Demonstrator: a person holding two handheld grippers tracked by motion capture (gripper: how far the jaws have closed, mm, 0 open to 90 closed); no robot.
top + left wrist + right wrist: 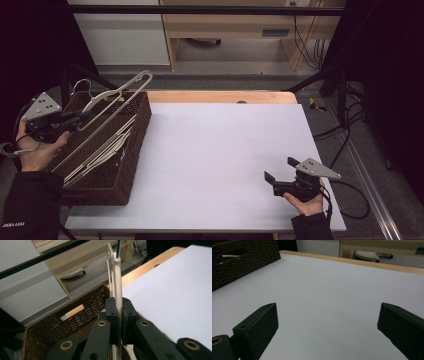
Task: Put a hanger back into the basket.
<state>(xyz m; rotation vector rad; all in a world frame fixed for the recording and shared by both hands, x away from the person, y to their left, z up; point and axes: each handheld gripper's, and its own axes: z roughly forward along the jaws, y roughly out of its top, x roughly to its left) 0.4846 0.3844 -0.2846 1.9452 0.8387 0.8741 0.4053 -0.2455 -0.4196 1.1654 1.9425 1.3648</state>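
I see a pale hanger (117,95) raised tilted above the brown wicker basket (131,165) at the table's left edge, more hangers (102,150) lying inside. My left gripper (119,312) is clamped on its flat arm, jaws pressed against both faces. The white tabletop (220,150) lies bare and wide between us. My right gripper (280,170) hovers near the front right corner, jaws spread wide, touching nothing.

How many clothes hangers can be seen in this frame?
At least 3: one hanger raised above the wicker basket, clamped in the left gripper; about two more lying inside the basket. Others may be hidden beneath.
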